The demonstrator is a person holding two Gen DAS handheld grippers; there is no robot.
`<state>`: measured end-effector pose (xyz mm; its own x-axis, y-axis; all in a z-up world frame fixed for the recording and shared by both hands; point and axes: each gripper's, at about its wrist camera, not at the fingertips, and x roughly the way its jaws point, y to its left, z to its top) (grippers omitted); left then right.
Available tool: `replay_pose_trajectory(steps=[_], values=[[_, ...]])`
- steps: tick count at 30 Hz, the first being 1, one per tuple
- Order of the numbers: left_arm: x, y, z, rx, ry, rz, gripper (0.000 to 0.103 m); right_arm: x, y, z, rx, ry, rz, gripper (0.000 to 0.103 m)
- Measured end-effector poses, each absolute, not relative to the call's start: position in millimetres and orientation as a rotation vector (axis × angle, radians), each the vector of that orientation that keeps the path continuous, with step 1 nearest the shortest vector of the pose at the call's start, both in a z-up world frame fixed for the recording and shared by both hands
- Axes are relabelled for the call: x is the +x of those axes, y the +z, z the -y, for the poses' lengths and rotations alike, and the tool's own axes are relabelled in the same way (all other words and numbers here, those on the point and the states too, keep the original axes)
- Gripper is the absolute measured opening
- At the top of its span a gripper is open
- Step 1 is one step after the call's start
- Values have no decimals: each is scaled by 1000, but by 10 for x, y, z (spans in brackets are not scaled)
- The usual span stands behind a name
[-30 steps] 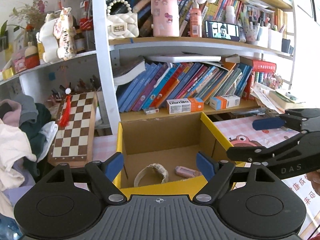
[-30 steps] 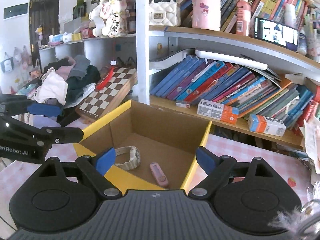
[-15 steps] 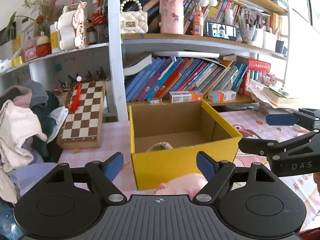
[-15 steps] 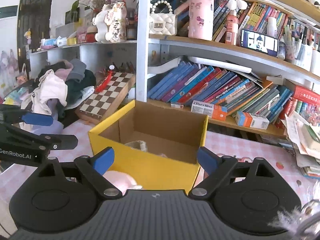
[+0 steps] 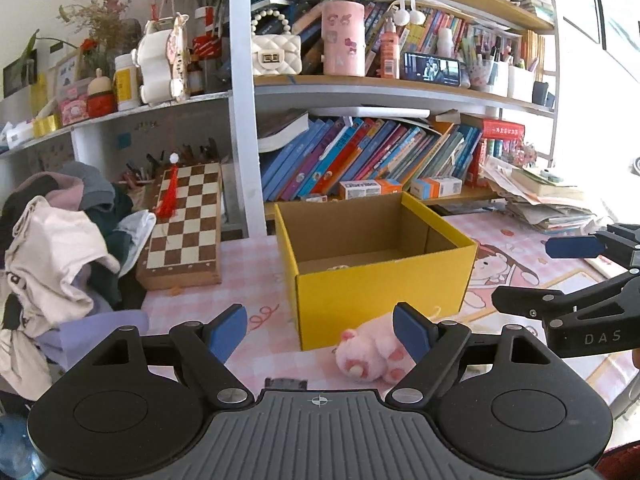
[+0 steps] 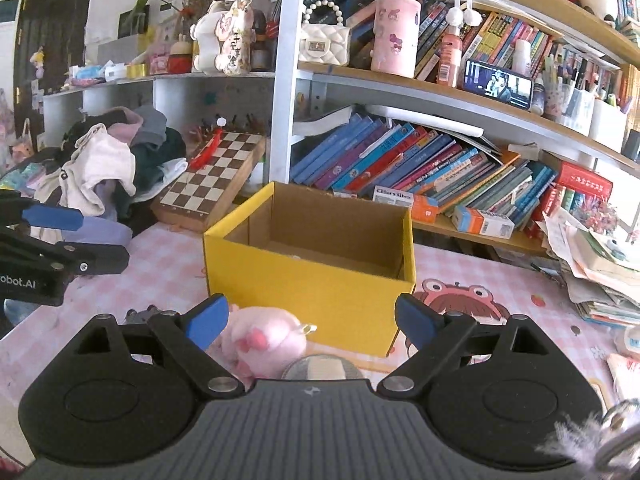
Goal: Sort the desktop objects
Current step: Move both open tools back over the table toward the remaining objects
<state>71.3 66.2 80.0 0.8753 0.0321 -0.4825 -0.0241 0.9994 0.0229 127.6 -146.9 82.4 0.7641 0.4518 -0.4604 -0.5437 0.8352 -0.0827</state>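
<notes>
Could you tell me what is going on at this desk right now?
A person is sorting desk items into a yellow box with two handheld grippers. Both the left gripper and right gripper are open and empty, aimed at a pink plush toy lying on the table just in front of the box. The toy is not yet gripped.

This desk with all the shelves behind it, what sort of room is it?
Probably a home study or bedroom: a pink cartoon-print desk mat, shelves crammed with colourful leaning books, and a heap of crumpled clothes.
</notes>
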Motion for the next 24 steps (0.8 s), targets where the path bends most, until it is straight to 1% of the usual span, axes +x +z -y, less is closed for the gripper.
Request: replay_pose_trajectory(steps=[8,19,24], values=[[524,648,-752,28,17,-542,83,1063,667,1399,-229,512,-498,91],[374,379,-782,66,-17,-620,83,927,346,1389,-234,449,-630,92],[370,244,-762,82,-39,-672,83,934,147,1346,-281,426,-714,91]])
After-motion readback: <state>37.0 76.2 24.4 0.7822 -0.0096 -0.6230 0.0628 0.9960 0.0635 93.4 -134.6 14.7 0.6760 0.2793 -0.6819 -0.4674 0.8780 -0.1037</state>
